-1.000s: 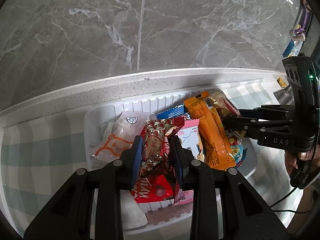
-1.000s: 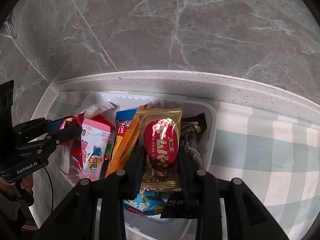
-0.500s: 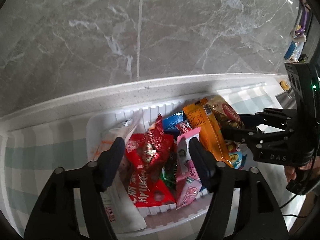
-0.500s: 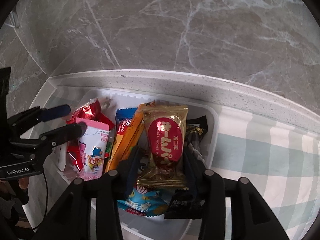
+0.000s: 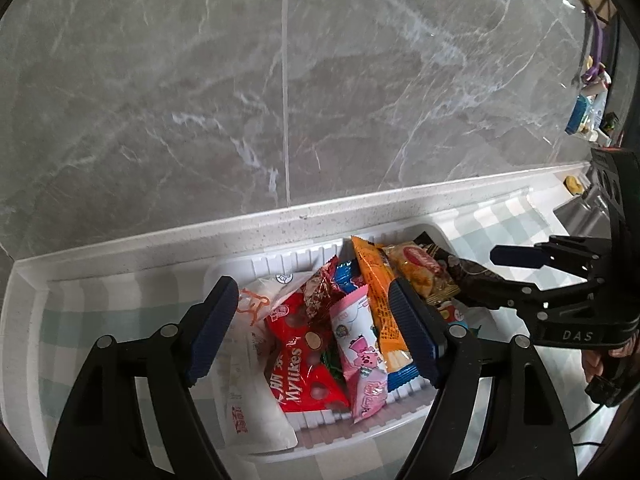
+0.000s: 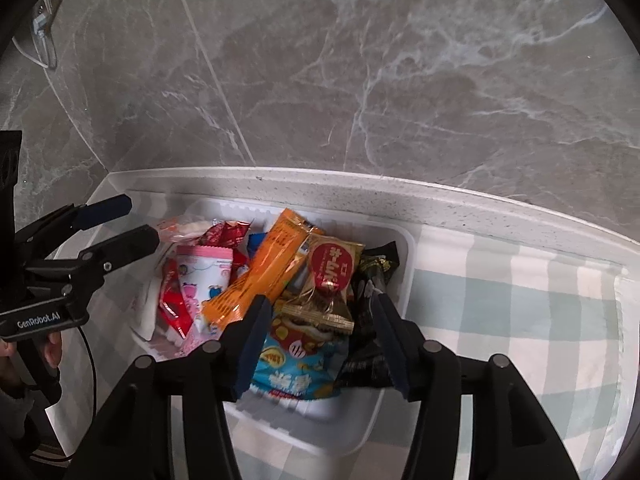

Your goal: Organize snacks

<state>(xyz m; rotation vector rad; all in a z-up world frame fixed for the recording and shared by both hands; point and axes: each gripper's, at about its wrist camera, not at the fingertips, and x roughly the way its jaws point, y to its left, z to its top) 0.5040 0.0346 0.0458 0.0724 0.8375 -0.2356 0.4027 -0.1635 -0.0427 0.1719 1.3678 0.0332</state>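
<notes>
Grey marble wall behind my counter (image 6: 520,304). Snacks sit in the white tray (image 6: 404,264); red bag (image 5: 304,364) reads "Mylikes". Left tool (image 5: 316,332), marked "GenRobot.AI", and right tool (image 6: 320,344), marked "DAS", have just been opening, nothing gripped.

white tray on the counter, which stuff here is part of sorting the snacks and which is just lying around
Part of the job:
- white tray
- orange packet
- gold packet with red oval
- pink cartoon packet
- red Mylikes bag
- blue snack bag
- black packet
- left gripper and right gripper, both open

Just lying about:
- checked cloth
- bottles on the far ledge
</notes>
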